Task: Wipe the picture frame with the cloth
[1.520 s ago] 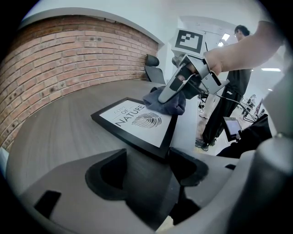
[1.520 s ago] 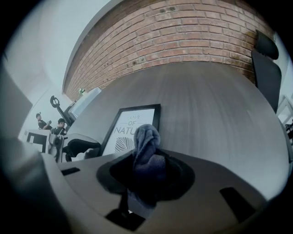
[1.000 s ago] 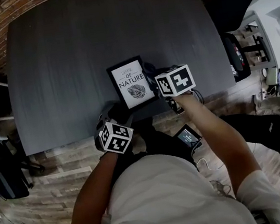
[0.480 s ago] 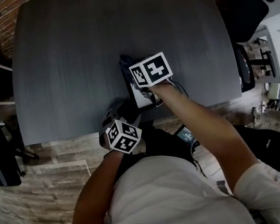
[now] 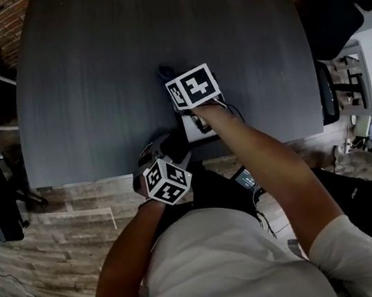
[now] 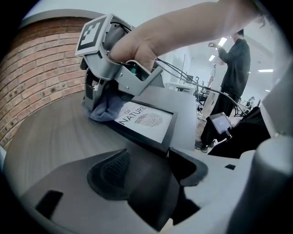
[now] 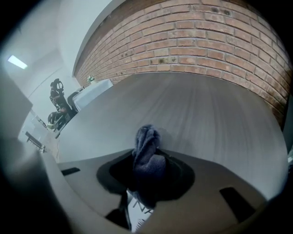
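1. The right tool point(image 7: 149, 178) pinches a bunched blue-grey cloth point(image 6: 104, 111) and presses it onto the far corner of the picture frame point(image 6: 145, 122).
2. The frame lies flat on the desk point(image 6: 50, 137), just ahead of the left tool point(image 6: 149, 176), whose jaws are spread and empty.
3. Likely handling — the frame looks light, stiff and apt to slide. Its front may be fragile, so steady it by the black border nearest the left tool. The cloth is soft and limp.

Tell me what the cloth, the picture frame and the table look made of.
Cloth: soft blue-grey fabric, perhaps microfibre; fuzzy, bunched folds.
Picture frame: matte black border, wood or plastic; white printed insert.
Table: dark grey, fine grain streaks, probably wood or laminate.
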